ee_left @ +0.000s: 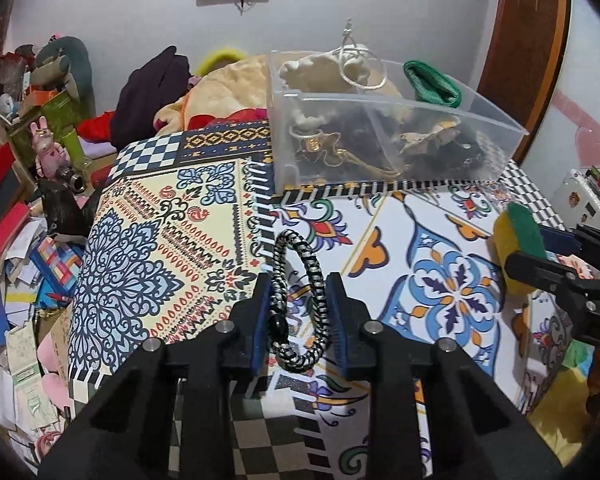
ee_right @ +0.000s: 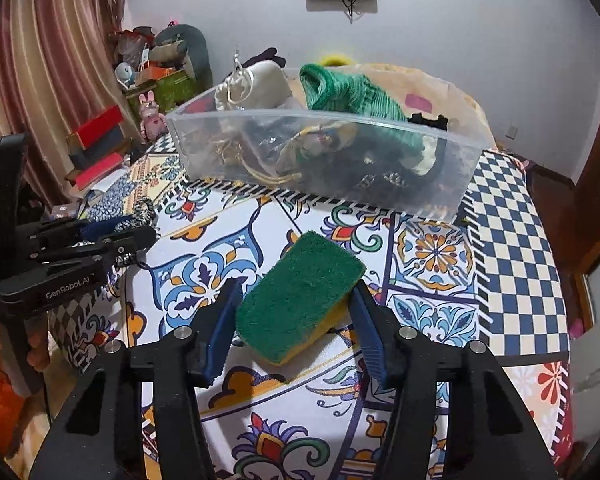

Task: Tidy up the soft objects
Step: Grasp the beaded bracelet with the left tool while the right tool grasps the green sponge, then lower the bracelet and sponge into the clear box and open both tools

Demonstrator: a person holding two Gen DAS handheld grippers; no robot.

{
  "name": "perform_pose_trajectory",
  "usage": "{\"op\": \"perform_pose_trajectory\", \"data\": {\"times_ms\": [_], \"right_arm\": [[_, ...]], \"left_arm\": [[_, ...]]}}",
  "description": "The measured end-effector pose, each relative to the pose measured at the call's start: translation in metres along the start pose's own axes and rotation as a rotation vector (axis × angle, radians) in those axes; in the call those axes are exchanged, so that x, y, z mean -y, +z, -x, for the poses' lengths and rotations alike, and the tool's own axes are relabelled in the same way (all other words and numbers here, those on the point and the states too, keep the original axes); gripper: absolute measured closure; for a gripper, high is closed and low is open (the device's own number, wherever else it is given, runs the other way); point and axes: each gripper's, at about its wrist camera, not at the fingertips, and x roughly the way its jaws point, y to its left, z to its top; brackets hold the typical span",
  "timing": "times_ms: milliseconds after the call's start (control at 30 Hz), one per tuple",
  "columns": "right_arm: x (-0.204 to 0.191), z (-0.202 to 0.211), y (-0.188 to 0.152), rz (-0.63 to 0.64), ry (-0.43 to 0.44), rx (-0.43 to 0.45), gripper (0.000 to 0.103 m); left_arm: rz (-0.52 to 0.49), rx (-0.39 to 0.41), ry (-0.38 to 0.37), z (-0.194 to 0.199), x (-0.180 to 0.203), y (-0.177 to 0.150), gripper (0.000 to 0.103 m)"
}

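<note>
My left gripper (ee_left: 300, 292) is shut on a black-and-white braided cord loop (ee_left: 318, 280) and holds it above the patterned cloth. My right gripper (ee_right: 294, 300) is shut on a green-and-yellow sponge (ee_right: 300, 296), also above the cloth. The sponge also shows at the right of the left wrist view (ee_left: 518, 240). The left gripper with the cord (ee_right: 134, 220) shows at the left of the right wrist view. A clear plastic bin (ee_left: 480, 148) stands at the far side, holding a green knit item (ee_left: 432, 84), a white soft item (ee_left: 324, 68) and dark things; it also shows in the right wrist view (ee_right: 452, 184).
The patterned cloth (ee_right: 512, 240) covers the table. A beige blanket (ee_left: 220, 92) and dark clothes lie behind the bin. Boxes, books and papers (ee_left: 16, 240) crowd the floor to the left. A curtain (ee_right: 40, 60) hangs at the left.
</note>
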Motion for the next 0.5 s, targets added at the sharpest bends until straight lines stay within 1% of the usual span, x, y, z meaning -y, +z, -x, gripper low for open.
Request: {"op": "perform_pose_trajectory", "data": {"times_ms": [67, 233, 500], "right_arm": [[0.001, 0.003, 0.003, -0.003, -0.002, 0.009, 0.053], [0.004, 0.012, 0.011, -0.005, -0.019, 0.039, 0.053], [0.013, 0.033, 0.038, 0.009, -0.058, 0.125, 0.053]], "left_arm": [[-0.003, 0.012, 0.002, 0.003, 0.002, 0.002, 0.078], [-0.007, 0.059, -0.022, 0.017, 0.007, 0.014, 0.079], [-0.027, 0.17, -0.066, 0.042, 0.02, 0.052, 0.079]]}}
